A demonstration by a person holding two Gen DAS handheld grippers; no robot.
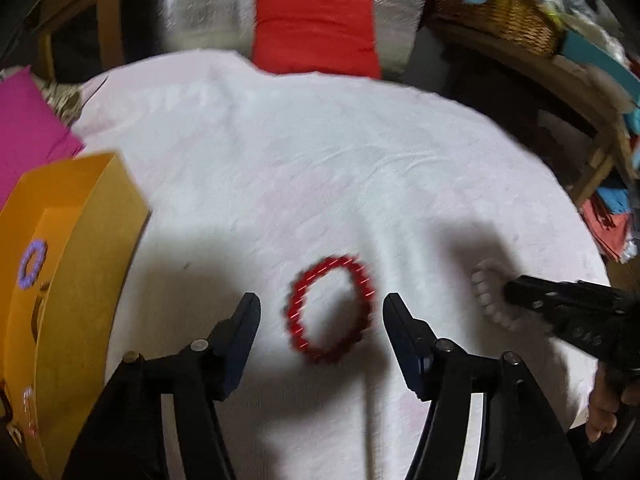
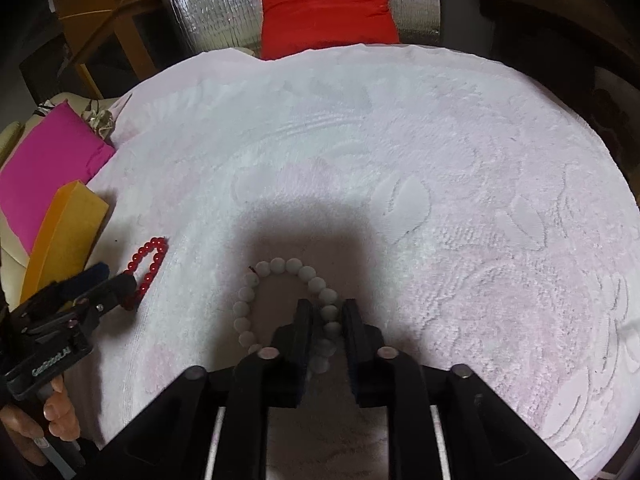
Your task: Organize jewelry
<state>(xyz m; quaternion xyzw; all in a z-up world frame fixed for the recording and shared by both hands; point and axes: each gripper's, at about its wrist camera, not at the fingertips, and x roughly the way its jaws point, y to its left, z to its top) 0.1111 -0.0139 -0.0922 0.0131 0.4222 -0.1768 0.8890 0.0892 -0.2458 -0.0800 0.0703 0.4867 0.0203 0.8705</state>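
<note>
Glossy red beads [image 2: 150, 264], matt white beads [image 2: 280, 280], plush pale pink cloth [image 2: 440, 160], matt orange cardboard box [image 1: 100, 240], crinkled silver foil [image 2: 216, 8].

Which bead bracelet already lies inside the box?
The purple bracelet, inside the orange box. The red bracelet and the white bracelet lie on the towel.

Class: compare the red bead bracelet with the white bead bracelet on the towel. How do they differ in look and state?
Colour: the red bracelet has glossy red beads; the white bracelet has matte pale beads.
Grip: the right gripper has closed on the white bracelet's strand; the red bracelet lies free between the open fingers of the left gripper.
Place: the red bracelet lies nearer the orange box than the white one.
Shared: both are round-bead loops on the pale towel.
</note>
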